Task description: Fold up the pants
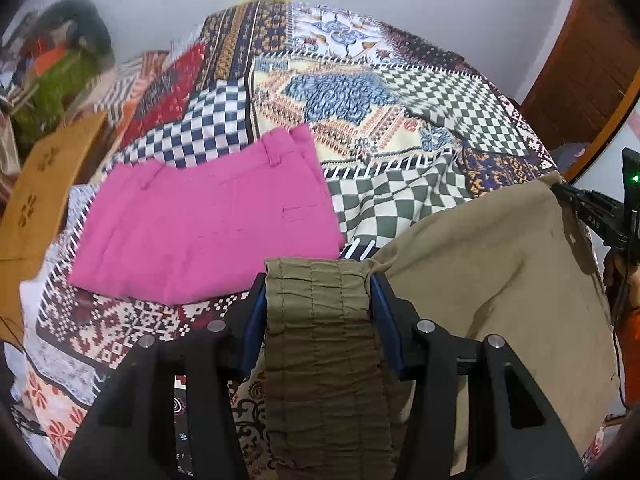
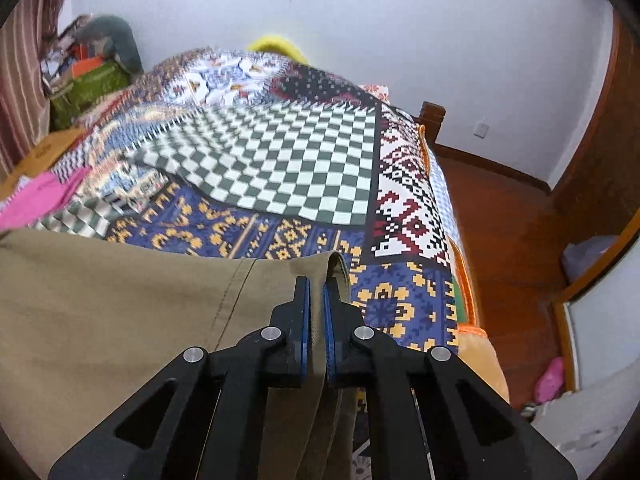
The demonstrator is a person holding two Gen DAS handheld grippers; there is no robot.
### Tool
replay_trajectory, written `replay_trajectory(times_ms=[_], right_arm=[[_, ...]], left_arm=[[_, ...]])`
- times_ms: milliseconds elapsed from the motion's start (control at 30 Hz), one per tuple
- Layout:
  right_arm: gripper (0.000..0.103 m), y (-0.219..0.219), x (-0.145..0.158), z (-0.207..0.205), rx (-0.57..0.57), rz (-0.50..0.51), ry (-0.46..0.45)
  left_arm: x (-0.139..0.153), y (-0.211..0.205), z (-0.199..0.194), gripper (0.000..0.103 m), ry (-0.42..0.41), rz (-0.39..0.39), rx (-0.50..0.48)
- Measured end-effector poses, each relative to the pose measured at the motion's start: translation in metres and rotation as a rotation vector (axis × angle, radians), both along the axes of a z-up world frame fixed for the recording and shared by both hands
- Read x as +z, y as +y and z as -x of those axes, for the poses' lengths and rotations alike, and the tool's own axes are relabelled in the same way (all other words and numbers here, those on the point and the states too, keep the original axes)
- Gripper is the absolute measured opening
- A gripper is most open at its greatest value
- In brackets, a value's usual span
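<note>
Khaki pants [image 1: 480, 260] hang over the near edge of a patchwork bedspread [image 1: 380, 92]. Their gathered elastic waistband [image 1: 320, 340] fills the gap between the blue pads of my left gripper [image 1: 318, 280], which is shut on it. In the right wrist view the khaki pants [image 2: 100, 300] spread to the left, and my right gripper [image 2: 316, 284] is shut on a folded hem edge [image 2: 338, 268]. The right gripper [image 1: 560, 192] also shows at the far corner of the cloth in the left wrist view. Folded pink pants [image 1: 208, 224] lie flat on the bed, left of the khaki pair.
A wooden board [image 1: 44, 184] and a pile of bags and clothes [image 1: 60, 76] stand left of the bed. The bed's right edge [image 2: 460, 264] drops to a wooden floor [image 2: 520, 220]. A brown door [image 1: 580, 64] stands at the far right. A yellow item [image 2: 276, 46] lies at the bed's far end.
</note>
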State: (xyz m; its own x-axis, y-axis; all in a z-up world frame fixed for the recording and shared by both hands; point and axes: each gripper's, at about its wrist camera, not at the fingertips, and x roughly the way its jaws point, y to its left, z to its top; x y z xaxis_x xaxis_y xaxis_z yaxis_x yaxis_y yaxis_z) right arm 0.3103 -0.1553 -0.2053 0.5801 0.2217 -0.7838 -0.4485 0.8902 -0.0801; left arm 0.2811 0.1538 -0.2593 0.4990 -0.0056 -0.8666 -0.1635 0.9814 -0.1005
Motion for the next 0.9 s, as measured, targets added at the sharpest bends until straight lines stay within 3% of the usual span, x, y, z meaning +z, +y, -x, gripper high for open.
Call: replay_trajectory(times_ms=[100, 267, 433, 533, 633, 767, 900], right_arm=[[0.013, -0.004, 0.001, -0.005, -0.022, 0.008, 0.043], [0.035, -0.015, 0.027, 0.010, -0.040, -0.037, 0.029], [0.041, 0.002, 0.047, 0.036, 0.044, -0.084, -0.008], [0.041, 0.018, 0.036, 0.043, 0.095, -0.118, 0.041], [0.041, 0.033, 0.010, 0.043, 0.110, -0.088, 0.098], [0.041, 0.036, -0.016, 0.042, 0.108, -0.042, 0.151], [0.041, 0.022, -0.016, 0.049, 0.108, -0.026, 0.153]], left_arm=[[0.011, 0.000, 0.005, 0.054, -0.013, -0.002, -0.012], [0.047, 0.000, 0.022, 0.058, -0.086, -0.084, -0.012], [0.067, -0.014, 0.030, 0.060, -0.145, -0.056, -0.067], [0.052, -0.028, 0.022, 0.060, -0.098, -0.019, -0.108], [0.024, -0.033, 0.009, 0.060, -0.023, 0.028, -0.118], [-0.002, -0.030, 0.006, 0.060, 0.027, -0.015, -0.091], [-0.011, -0.016, 0.011, 0.075, 0.029, -0.013, -0.073]])
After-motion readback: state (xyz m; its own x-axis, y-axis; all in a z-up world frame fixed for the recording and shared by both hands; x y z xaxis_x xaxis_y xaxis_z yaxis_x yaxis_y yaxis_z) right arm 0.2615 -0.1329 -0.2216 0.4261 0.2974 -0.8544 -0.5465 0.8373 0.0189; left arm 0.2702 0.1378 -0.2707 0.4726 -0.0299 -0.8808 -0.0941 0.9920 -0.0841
